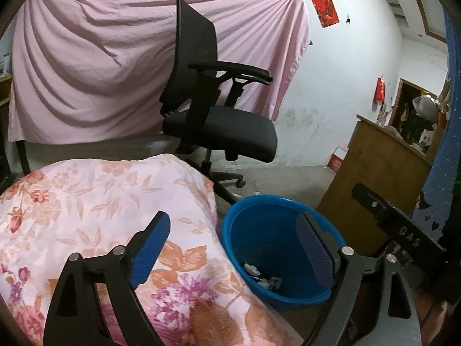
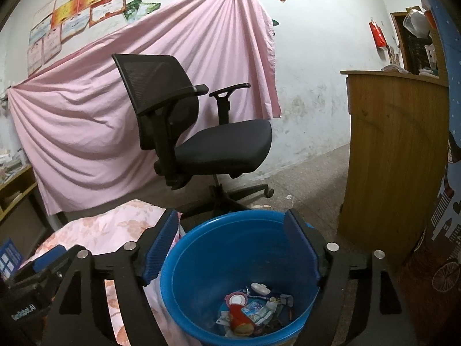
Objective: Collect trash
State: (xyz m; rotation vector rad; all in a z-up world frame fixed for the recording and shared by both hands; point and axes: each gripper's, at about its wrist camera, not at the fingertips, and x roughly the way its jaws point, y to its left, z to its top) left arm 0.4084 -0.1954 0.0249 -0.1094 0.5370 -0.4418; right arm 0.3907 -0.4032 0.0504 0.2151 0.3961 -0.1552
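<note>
A blue plastic bin [image 2: 201,253] stands on the floor beside a table with a floral cloth [image 1: 86,201]. Several pieces of trash [image 2: 250,311] lie at its bottom: wrappers, a red cup, a white lid. My right gripper [image 2: 230,245] is open and empty, right above the bin's mouth. My left gripper [image 1: 236,248] is open and empty, over the edge of the floral cloth, with its right finger over the bin [image 1: 259,230]. The right gripper's body [image 1: 403,230] shows at the right of the left wrist view.
A black office chair [image 2: 201,132] stands behind the bin, in front of a hanging pink sheet [image 2: 86,115]. A wooden cabinet [image 2: 394,158] stands to the right. A blue patterned curtain [image 2: 449,201] hangs at the far right.
</note>
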